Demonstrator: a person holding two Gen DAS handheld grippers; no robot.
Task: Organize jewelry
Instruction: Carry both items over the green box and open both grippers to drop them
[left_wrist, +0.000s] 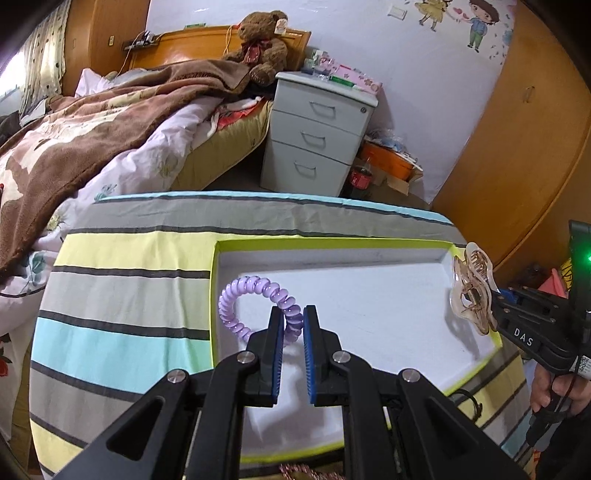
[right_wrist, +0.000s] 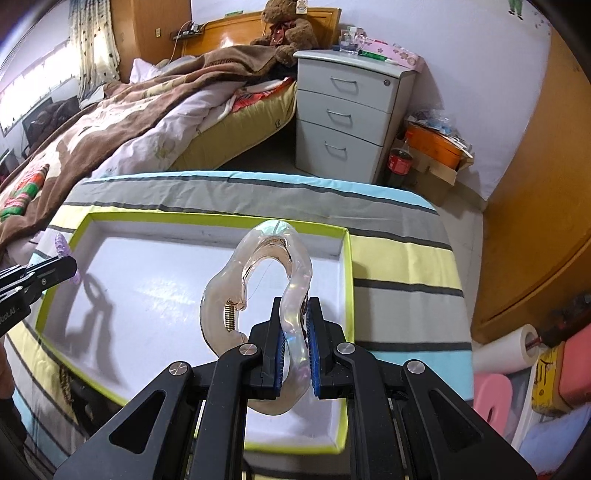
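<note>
A shallow white tray with a lime-green rim (left_wrist: 332, 242) (right_wrist: 218, 218) lies on a striped cloth. My left gripper (left_wrist: 293, 314) is shut on a purple spiral hair tie (left_wrist: 243, 291) and holds it over the tray's left part; the tie also shows at the left edge of the right wrist view (right_wrist: 62, 247). My right gripper (right_wrist: 295, 306) is shut on a clear pinkish hair claw clip (right_wrist: 258, 269) with a gold spring, held over the tray's right side. In the left wrist view the clip (left_wrist: 472, 288) hangs at the tray's right rim.
The striped cloth (left_wrist: 122, 291) covers a small table. Behind it stand a bed with a brown blanket (left_wrist: 92, 122), a teddy bear (left_wrist: 262, 44), a grey three-drawer cabinet (left_wrist: 314, 136) and a cola bottle (right_wrist: 399, 162). A wooden wardrobe (right_wrist: 535, 221) is to the right.
</note>
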